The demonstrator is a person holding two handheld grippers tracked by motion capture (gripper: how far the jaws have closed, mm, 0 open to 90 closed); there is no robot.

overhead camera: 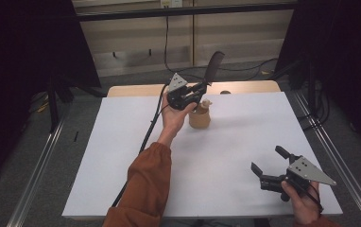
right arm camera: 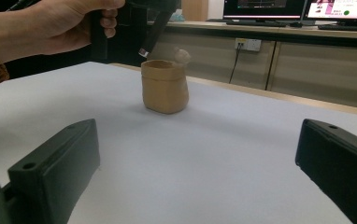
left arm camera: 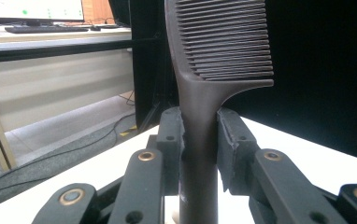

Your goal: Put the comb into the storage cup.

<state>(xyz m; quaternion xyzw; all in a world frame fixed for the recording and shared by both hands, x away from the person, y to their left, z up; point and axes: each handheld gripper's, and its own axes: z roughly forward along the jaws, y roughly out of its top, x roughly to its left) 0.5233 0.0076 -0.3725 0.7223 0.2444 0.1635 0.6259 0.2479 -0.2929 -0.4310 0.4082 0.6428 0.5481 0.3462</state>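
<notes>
A dark comb (overhead camera: 213, 66) stands nearly upright with its teeth up, and my left gripper (overhead camera: 201, 88) is shut on its handle. In the left gripper view the comb (left arm camera: 200, 116) is clamped between the two jaws. Its lower end hangs just above the mouth of a small tan pouch-like pot (overhead camera: 200, 116) at the far middle of the white table (overhead camera: 122, 142). A small pale object (right arm camera: 182, 56) sticks out of the pot (right arm camera: 165, 87). My right gripper (overhead camera: 269, 160) is held open and empty near the front right of the table.
A small dark round thing (overhead camera: 225, 92) lies on the wooden strip at the table's far edge. Black frame posts stand at both sides, and cables run on the floor behind. Desks with monitors (right arm camera: 265, 8) show beyond the table.
</notes>
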